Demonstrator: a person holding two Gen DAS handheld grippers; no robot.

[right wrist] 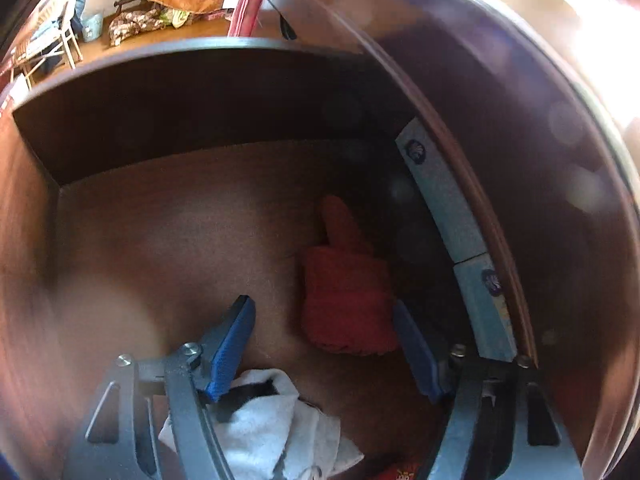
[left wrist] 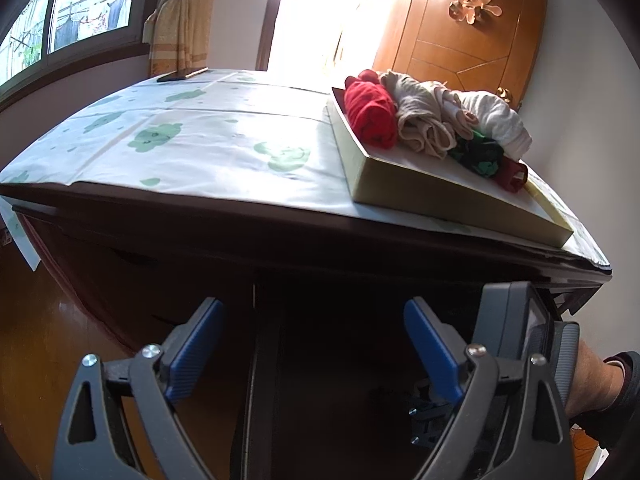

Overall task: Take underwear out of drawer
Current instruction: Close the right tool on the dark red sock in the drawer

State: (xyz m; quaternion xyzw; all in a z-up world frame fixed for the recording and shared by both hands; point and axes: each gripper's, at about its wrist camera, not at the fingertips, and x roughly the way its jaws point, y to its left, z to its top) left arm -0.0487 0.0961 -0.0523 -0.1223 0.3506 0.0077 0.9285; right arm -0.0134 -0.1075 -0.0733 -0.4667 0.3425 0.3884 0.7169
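- Right gripper [right wrist: 320,344], with blue-padded fingers, reaches down into the dark brown wooden drawer [right wrist: 160,92], jaws apart and gripping nothing.
- The rolled red-orange underwear [right wrist: 344,300] lies on the drawer floor between the fingertips, close against the right-hand pad (contact too blurred to tell).
- A crumpled white cloth [right wrist: 272,432] sits under the left finger.
- Left gripper [left wrist: 316,340] is wide open, empty, before the dark cabinet front [left wrist: 160,280].
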